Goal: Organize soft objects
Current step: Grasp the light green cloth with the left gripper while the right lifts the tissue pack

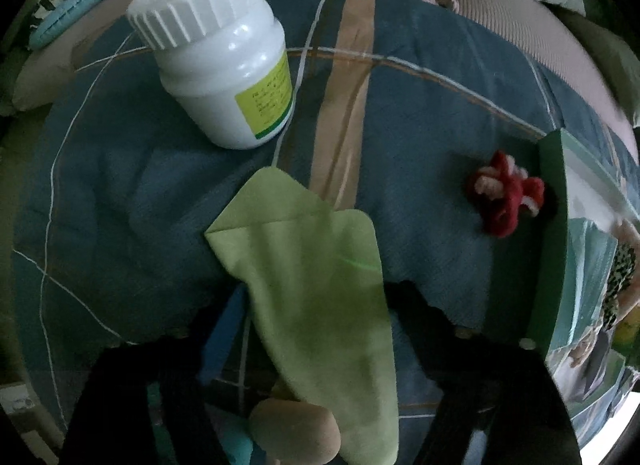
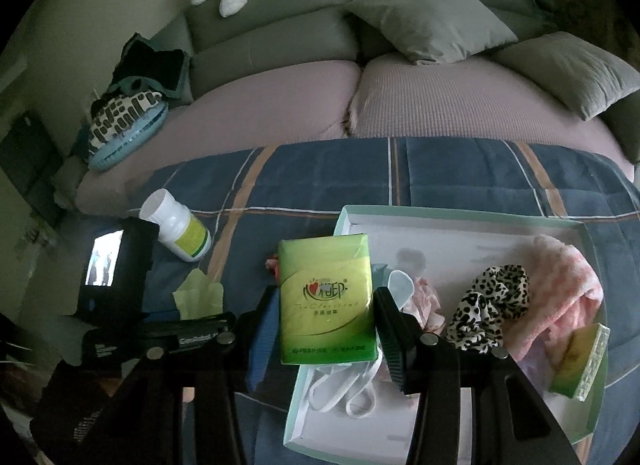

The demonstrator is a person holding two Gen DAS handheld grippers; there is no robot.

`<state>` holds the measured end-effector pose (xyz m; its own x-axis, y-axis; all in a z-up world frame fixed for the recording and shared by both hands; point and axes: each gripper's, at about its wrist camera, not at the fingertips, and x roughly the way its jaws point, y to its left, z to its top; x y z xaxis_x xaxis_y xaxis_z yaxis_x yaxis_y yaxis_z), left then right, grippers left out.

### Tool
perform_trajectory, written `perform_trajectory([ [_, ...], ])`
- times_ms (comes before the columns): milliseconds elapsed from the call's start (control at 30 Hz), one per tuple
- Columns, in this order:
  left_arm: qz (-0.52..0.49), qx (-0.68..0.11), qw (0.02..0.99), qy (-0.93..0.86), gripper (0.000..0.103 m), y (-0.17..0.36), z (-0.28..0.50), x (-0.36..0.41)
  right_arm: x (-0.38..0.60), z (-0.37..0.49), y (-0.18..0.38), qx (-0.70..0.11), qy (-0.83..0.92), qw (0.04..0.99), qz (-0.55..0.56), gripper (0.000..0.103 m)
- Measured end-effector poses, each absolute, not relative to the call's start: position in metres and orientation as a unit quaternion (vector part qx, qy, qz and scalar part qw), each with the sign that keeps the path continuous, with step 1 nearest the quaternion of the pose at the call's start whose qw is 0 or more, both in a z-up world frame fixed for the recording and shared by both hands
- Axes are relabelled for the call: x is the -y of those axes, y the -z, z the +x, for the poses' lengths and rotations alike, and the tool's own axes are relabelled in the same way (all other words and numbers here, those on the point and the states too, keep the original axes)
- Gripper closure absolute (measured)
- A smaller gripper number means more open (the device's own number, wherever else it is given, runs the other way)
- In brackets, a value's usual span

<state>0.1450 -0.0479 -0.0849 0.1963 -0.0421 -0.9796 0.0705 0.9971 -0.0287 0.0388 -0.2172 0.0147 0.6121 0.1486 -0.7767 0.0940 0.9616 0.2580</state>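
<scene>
A light green cloth (image 1: 312, 285) lies flat on the blue plaid blanket (image 1: 420, 105), between the two fingers of my left gripper (image 1: 320, 293). The jaws stand apart and do not bunch the cloth. The same green cloth (image 2: 198, 297) shows in the right wrist view, left of centre. My right gripper (image 2: 326, 329) is shut on a green tissue pack (image 2: 326, 297), held over the left edge of a white tray (image 2: 460, 217). A red and white yarn piece (image 1: 504, 193) lies beside the tray's green side (image 1: 554, 225).
A white plastic bottle (image 1: 224, 57) lies on its side on the blanket. The tray holds a pink fluffy cloth (image 2: 560, 277), a leopard scrunchie (image 2: 496, 305), a white face mask (image 2: 352, 389) and a second tissue pack (image 2: 580, 365). Behind is a sofa with grey cushions (image 2: 432, 9).
</scene>
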Motion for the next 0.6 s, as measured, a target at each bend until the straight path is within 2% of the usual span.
perform_trajectory([
  [67, 0.007, -0.626, 0.779, 0.035, 0.056, 0.083, 0.141, 0.049, 0.219, 0.037, -0.015, -0.439, -0.016, 0.888, 0.140, 0.053],
  [333, -0.041, -0.610, 0.788, 0.068, 0.087, 0.076, 0.138, 0.045, 0.231, 0.036, -0.013, -0.440, -0.003, 0.885, 0.154, 0.053],
  [467, -0.039, -0.607, 0.790, 0.080, 0.091, 0.079, 0.138, 0.057, 0.232, 0.037, -0.011, -0.443, 0.000, 0.883, 0.155, 0.053],
  [600, -0.033, -0.603, 0.794, 0.064, 0.091, 0.074, 0.136, 0.058, 0.232, 0.037, -0.010, -0.445, -0.001, 0.882, 0.154, 0.053],
])
